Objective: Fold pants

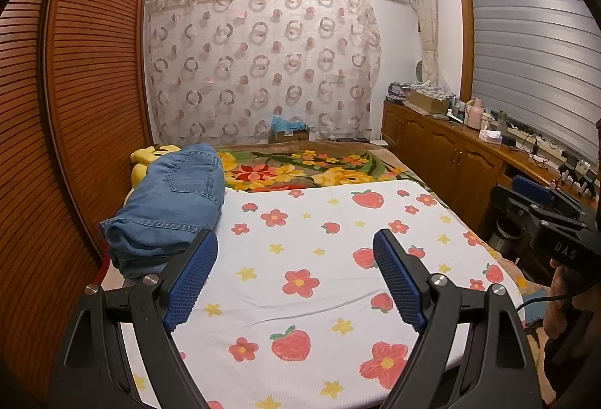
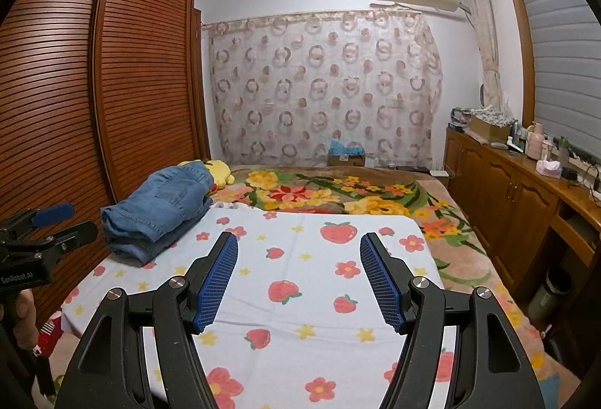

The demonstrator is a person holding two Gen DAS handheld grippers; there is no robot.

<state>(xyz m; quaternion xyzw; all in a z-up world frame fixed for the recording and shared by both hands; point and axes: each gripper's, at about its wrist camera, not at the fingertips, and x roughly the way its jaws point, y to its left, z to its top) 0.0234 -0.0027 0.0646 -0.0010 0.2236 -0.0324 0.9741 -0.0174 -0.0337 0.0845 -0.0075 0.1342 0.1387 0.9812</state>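
Blue ribbed pads (image 1: 195, 275) on our left gripper (image 1: 296, 277) fill the bottom of the left wrist view, and we've got those jaws spread wide with nothing between them, only the white cotton sheet printed with strawberries and flowers (image 1: 319, 232) below. Over on the right wrist view, our right gripper (image 2: 298, 281) is open too, a touch narrower, and just as empty above that same sheet. Now, the task's own thing: the blue denim pants (image 1: 172, 206) sit as a thick folded bundle at the far left edge of the sheet, right beside the brown slatted wooden wardrobe (image 1: 75, 100), with a back pocket facing up and a yellow plush toy (image 1: 144, 157) tucked behind them. We're not touching them, though the left pad shows just in front of the bundle's near corner. By our reading the folding looks done or very nearly so, and we're hanging clear. If anything remains, the next move calls for reaching left to the bundle, closing on a thick stack of layers and squaring it up without letting the fold slip open. Beyond the sheet lies the flowered plush blanket (image 1: 311, 164).
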